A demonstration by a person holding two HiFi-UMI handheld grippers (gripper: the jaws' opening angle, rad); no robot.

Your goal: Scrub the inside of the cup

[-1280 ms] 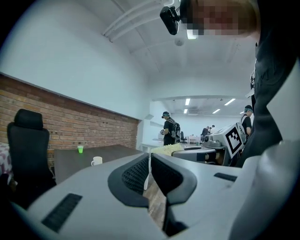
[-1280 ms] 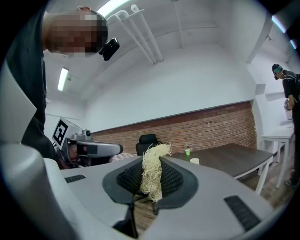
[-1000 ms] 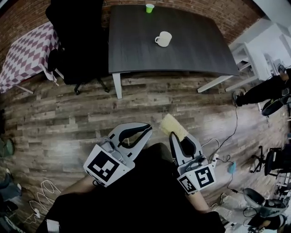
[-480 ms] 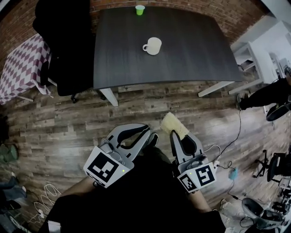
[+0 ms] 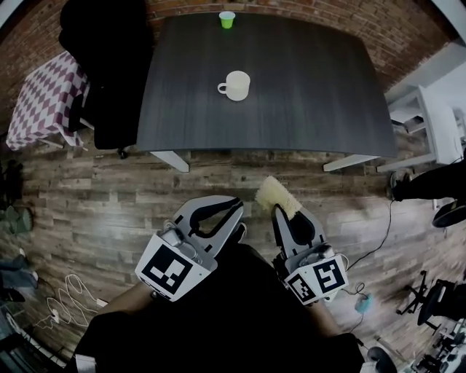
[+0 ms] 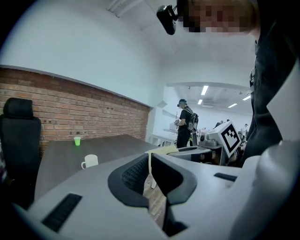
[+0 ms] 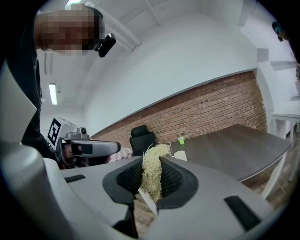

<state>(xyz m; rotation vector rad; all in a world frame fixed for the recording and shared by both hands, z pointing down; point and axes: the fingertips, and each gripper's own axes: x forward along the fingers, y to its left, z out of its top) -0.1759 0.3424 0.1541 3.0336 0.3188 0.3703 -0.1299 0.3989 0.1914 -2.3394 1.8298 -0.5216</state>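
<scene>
A white cup (image 5: 234,85) stands on the dark table (image 5: 313,109), handle to the left, far ahead of both grippers. It also shows small in the left gripper view, cup (image 6: 89,161), and partly behind the scrubber in the right gripper view, cup (image 7: 180,155). My right gripper (image 5: 279,212) is shut on a yellow fibrous scrubber (image 5: 274,195), which sticks out past the jaws; the scrubber (image 7: 152,174) is pinched between the pads. My left gripper (image 5: 237,208) is shut with nothing in it, jaws together in the left gripper view (image 6: 150,163). Both hang over the wooden floor, short of the table.
A small green cup (image 5: 227,20) sits at the table's far edge. A black office chair (image 5: 102,65) stands left of the table, beside a checkered cloth (image 5: 40,95). White shelving (image 5: 429,109) and cables lie to the right. A person (image 6: 185,124) stands in the background.
The table and cup have shifted left and lower in the head view and look nearer. Both grippers keep their pose, the scrubber still held in the right one.
</scene>
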